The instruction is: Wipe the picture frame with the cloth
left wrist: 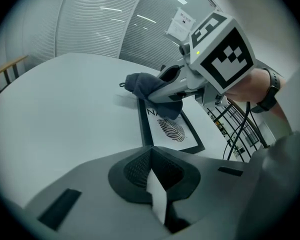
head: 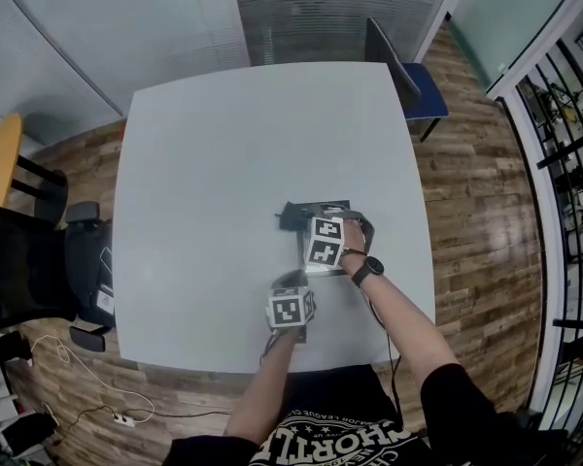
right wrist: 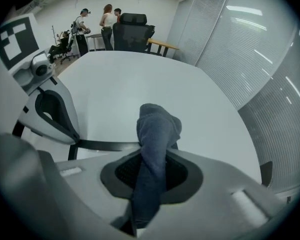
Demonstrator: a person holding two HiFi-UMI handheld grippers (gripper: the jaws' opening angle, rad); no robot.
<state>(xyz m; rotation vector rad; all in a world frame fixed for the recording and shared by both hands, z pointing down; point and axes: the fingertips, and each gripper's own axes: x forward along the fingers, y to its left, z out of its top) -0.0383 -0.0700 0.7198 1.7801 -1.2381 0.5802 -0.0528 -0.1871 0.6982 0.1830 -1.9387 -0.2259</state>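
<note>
My right gripper (right wrist: 152, 174) has its fingers clamped on the dark cloth (right wrist: 155, 134), which rests on the far left corner of the frame (left wrist: 172, 131). The frame lies flat on the near right part of the table (head: 223, 163). My left gripper (left wrist: 157, 184) sits just near of the frame, fingers drawn together.
</note>
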